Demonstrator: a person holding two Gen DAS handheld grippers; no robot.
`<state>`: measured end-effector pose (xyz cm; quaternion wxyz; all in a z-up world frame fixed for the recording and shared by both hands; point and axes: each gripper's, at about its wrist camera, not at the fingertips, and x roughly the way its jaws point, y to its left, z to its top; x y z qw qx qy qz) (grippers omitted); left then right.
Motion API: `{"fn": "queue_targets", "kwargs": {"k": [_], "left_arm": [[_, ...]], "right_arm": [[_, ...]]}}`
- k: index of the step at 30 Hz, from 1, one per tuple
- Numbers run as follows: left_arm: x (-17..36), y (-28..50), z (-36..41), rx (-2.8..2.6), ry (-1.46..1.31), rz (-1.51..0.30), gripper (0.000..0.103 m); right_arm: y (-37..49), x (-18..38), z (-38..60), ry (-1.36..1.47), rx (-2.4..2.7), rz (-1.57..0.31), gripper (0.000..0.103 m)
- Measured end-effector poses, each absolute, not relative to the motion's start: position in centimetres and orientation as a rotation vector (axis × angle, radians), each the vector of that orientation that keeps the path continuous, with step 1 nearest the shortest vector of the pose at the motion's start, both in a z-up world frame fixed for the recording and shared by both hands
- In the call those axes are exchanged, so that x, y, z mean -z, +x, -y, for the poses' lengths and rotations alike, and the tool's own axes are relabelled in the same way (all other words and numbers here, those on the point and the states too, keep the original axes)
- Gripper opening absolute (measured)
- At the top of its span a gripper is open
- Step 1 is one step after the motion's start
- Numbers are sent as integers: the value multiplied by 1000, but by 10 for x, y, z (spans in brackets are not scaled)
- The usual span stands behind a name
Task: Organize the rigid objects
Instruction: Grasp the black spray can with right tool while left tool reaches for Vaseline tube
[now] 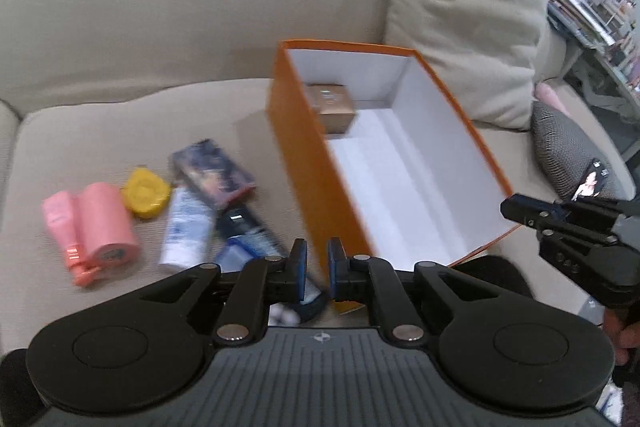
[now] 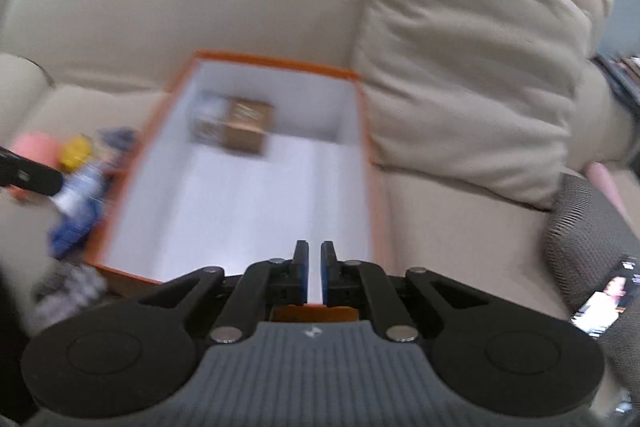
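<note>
An open orange box point(image 1: 320, 187) with a white inside sits on a beige sofa seat point(image 1: 100, 131). A small brown box point(image 1: 332, 105) lies in its far corner; the right wrist view shows that brown box point(image 2: 246, 127) beside a blurred blue-white pack point(image 2: 206, 121). Left of the orange box lie a pink bottle point(image 1: 60, 223), a pink cylinder point(image 1: 106, 223), a yellow round piece point(image 1: 144, 197), a white tube point(image 1: 186, 227) and a dark printed box point(image 1: 212, 173). My left gripper point(image 1: 317, 267) is shut and empty over the box's near left corner. My right gripper point(image 2: 314, 267) is shut and empty above the orange box's point(image 2: 276, 61) near edge.
A large beige cushion point(image 1: 468, 27) leans against the sofa back, right of the box. A grey patterned cushion point(image 1: 568, 147) and a lit phone point(image 1: 592, 181) lie at the right. Shelves with books point(image 1: 600, 7) stand beyond the sofa. Blue packs point(image 1: 248, 239) lie near my left fingers.
</note>
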<state>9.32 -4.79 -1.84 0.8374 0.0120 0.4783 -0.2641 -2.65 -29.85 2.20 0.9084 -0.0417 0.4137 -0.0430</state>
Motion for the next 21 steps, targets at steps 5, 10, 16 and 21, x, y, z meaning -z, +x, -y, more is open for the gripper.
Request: {"fn": "queue_targets", "kwargs": {"k": [5, 10, 16, 21], "left_arm": [[31, 87, 22, 536, 83, -997, 11], [54, 87, 5, 531, 74, -1034, 14], [75, 95, -13, 512, 18, -1077, 14], [81, 112, -23, 508, 2, -1079, 16]], "right_arm": [[-27, -25, 249, -35, -86, -788, 28], [-18, -13, 194, -48, -206, -801, 32], [-3, 19, 151, -131, -242, -897, 32], [20, 41, 134, -226, -211, -969, 32]]}}
